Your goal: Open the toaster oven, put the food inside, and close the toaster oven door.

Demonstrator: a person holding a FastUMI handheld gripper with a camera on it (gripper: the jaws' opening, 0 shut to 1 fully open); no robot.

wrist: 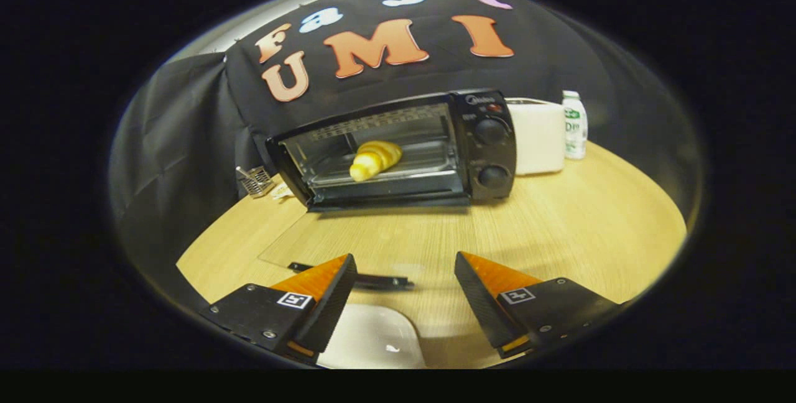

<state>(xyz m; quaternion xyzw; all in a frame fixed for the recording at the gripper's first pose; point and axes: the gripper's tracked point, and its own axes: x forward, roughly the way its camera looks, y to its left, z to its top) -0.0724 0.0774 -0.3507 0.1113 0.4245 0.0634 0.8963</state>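
Hand-held gripper (404, 294) hangs wide open and empty above the pale wooden surface (559, 222). Just ahead lies the lowered glass door's black handle (354, 277); beyond, the yellow croissant (375, 159) rests inside the black toaster oven (398, 148). Hooking under that handle and lifting evenly should close it. Black cloth backs the booth.

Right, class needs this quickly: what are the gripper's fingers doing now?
Gripper: open, holding nothing, fingers apart over the lowered glass door's handle; croissant already inside the toaster oven.
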